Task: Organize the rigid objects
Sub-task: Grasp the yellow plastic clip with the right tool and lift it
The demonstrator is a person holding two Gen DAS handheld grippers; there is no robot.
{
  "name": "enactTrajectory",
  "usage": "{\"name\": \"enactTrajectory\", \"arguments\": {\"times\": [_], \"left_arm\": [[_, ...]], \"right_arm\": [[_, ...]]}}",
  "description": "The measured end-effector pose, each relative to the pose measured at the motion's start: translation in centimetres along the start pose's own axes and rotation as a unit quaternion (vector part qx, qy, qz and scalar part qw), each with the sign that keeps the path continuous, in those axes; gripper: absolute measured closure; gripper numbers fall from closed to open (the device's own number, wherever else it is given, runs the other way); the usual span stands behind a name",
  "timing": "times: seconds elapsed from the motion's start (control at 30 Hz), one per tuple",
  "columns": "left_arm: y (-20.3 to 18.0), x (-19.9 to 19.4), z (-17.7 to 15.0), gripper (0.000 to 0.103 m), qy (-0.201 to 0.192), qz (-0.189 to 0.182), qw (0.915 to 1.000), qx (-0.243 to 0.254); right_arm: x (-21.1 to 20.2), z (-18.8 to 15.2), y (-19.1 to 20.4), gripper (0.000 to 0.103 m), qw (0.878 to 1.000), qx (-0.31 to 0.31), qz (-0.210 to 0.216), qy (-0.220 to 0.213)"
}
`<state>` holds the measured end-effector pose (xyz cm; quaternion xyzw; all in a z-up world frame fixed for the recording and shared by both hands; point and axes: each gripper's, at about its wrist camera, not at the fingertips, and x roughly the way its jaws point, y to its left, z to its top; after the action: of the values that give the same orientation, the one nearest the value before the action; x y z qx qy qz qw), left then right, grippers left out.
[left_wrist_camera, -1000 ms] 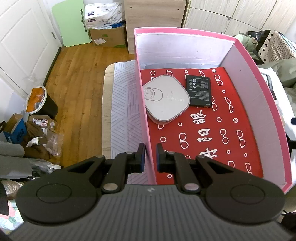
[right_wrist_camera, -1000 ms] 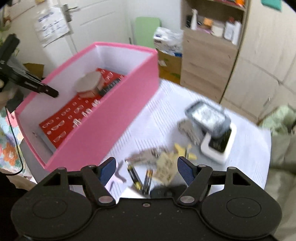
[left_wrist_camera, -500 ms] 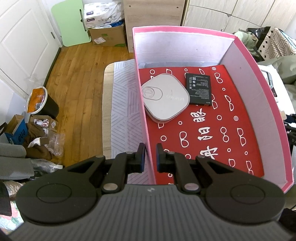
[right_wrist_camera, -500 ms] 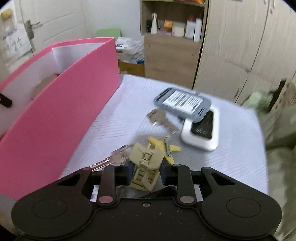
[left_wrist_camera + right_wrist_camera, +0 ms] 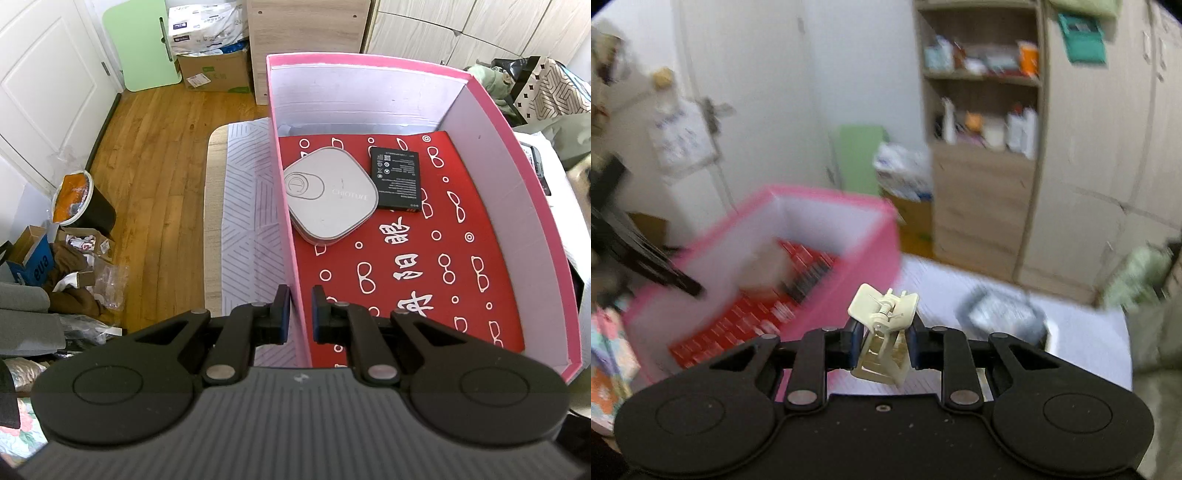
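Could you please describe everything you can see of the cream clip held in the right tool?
The clip is a cream, plastic-looking hair claw with two flat wings flaring at the top, a small spring hinge between them, and ribbed teeth below. It stands roughly upright, clear of the table, pinched at its toothed body by the right tool, whose jaws have just been closing on it. Only the blue pads touch it. The pink box lies behind it to the left.

Pink cardboard box [image 5: 291, 221] (matt), glossy cream plastic clip [image 5: 884, 325], varnished wood floor [image 5: 147, 155].
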<state>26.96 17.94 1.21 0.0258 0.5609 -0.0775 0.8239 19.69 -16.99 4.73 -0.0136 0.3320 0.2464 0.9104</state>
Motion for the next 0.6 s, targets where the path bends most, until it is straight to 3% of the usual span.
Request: {"name": "enactTrajectory", "arguments": {"times": [0.17,0.33,0.53,0.6], "left_arm": [[0.0,-0.1,0.0,0.094,0.0,-0.001,1.0,0.0],[0.0,-0.1,0.0,0.094,0.0,-0.002,1.0,0.0],[0.1,-0.1,0.0,0.094,0.001,-0.004,1.0,0.001],[0.2,-0.1,0.0,0.094,0.002,-0.006,1.0,0.0]], "right_arm": [[0.9,2.9,3.1,0.081,0.996,-0.036,0.081,-0.027],[5.3,3.4,7.1,0.083,0.989,-0.136,0.062,0.008],[10.3,4.3,7.3,0.083,0.985,-0.146,0.064,0.07],[11.2,4.4,7.5,0.083,0.983,-0.163,0.033,0.077]]}}
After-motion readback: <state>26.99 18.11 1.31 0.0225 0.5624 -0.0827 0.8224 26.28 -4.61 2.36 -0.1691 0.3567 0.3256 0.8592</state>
